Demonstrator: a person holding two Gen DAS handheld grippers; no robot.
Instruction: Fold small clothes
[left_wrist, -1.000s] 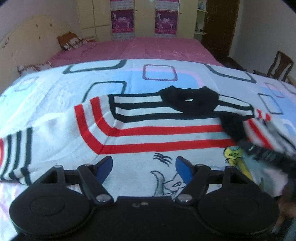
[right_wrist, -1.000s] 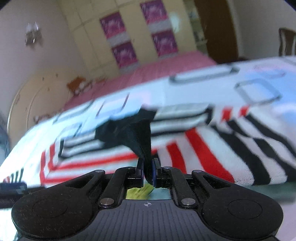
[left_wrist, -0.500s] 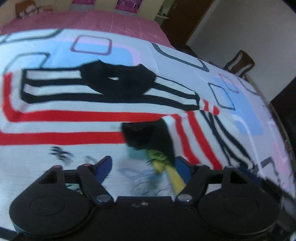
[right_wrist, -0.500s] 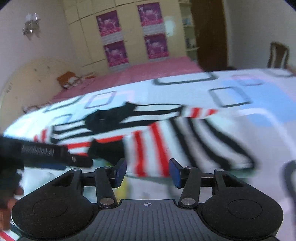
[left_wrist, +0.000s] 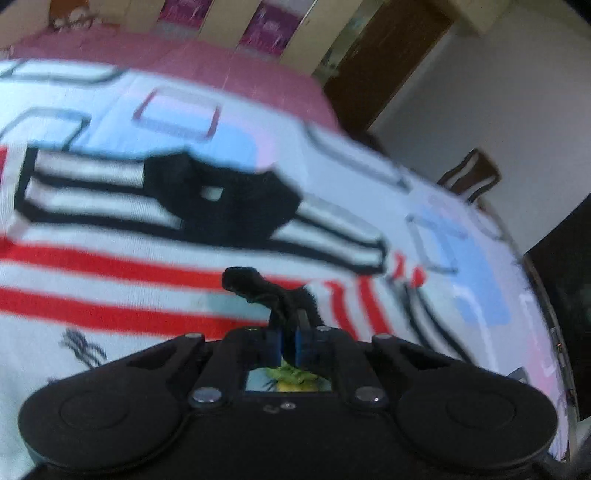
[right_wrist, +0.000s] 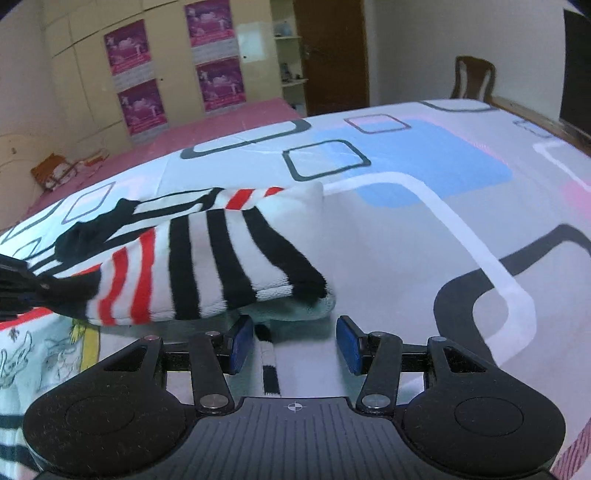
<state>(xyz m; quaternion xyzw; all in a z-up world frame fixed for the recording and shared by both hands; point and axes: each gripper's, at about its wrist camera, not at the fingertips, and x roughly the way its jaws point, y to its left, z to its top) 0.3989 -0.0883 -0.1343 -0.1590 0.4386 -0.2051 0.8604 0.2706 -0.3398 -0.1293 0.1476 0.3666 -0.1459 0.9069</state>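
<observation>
Folding the striped sweater (right_wrist: 207, 258) on the bed (right_wrist: 424, 236): my left gripper (left_wrist: 288, 338) has just clenched on its black cuff (left_wrist: 258, 288), sleeve laid across the body; my right gripper (right_wrist: 294, 345) stands released, grasping nothing. Remaining folds, I judge, still lie ahead.
</observation>
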